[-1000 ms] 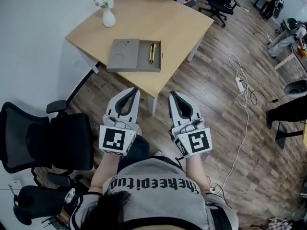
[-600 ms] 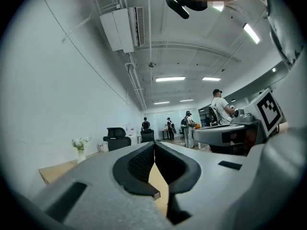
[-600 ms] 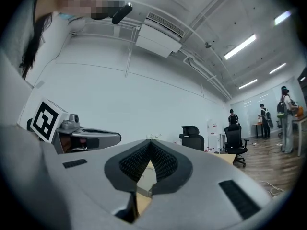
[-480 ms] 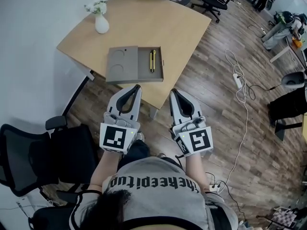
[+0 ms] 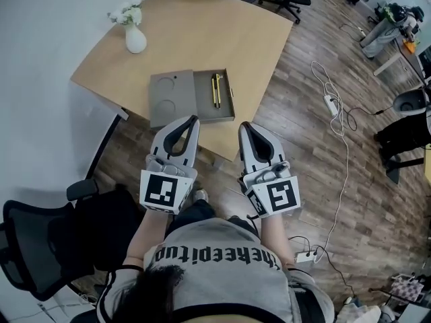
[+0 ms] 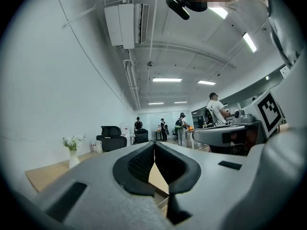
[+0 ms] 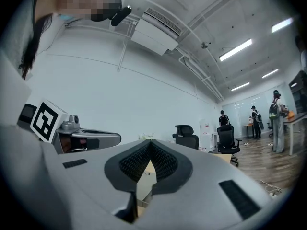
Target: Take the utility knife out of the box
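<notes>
Both grippers, left gripper (image 5: 193, 119) and right gripper (image 5: 243, 125), have jaws together, empty. The utility knife (image 5: 217, 89) lies in the box (image 5: 172, 93), three o'clock compartment, at twelve o'clock from them. Approach step, I think; next, one gripper must open above it.

Bright, even office light from ceiling strips (image 6: 167, 79). No hard shadows, just a soft one on the floor (image 5: 124, 157) under the table (image 5: 202, 39). Head view is sharp; fisheye bends the planks toward the edges. Both gripper views have a black round vignette and heavy barrel distortion. Left gripper (image 6: 154, 145) and right gripper (image 7: 150, 143) are soft up close, background crisp. Wall (image 7: 120, 95) is flat white, no blown glare.
</notes>
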`<state>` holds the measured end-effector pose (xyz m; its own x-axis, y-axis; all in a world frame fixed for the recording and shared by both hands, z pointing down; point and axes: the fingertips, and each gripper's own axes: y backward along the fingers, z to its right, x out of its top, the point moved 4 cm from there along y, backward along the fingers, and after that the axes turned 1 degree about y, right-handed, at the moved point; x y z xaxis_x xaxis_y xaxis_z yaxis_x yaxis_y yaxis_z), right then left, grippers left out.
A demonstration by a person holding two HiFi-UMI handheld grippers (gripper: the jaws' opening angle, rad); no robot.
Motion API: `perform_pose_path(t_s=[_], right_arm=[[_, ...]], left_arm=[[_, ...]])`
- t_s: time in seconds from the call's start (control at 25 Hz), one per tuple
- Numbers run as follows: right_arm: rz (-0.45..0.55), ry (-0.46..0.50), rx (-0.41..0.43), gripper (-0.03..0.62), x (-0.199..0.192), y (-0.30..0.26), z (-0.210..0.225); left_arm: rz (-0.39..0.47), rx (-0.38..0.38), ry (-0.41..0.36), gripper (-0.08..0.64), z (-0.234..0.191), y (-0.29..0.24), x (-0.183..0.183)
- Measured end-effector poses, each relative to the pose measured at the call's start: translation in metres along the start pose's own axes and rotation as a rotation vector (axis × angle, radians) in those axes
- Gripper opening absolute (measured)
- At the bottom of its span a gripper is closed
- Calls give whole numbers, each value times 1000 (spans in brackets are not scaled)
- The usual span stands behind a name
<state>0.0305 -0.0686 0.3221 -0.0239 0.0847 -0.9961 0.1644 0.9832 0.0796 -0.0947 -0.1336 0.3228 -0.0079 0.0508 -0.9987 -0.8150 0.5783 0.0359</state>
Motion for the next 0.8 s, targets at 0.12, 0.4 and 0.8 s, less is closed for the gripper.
perform_pose_path(t_s=[0.12,0.4,0.8], right_arm=[[-1,3,-31,6,-2,-7,-2],[3,16,-98,6,-6,-15,-4],[-10,21,-160,6,-9,-15,10]], left_arm=[[2,-29,-2,18,-10,-4,-3],[11,-75,-17,18,-27,-11,-13],[19,-139,-2,18,-25,-33,-16]])
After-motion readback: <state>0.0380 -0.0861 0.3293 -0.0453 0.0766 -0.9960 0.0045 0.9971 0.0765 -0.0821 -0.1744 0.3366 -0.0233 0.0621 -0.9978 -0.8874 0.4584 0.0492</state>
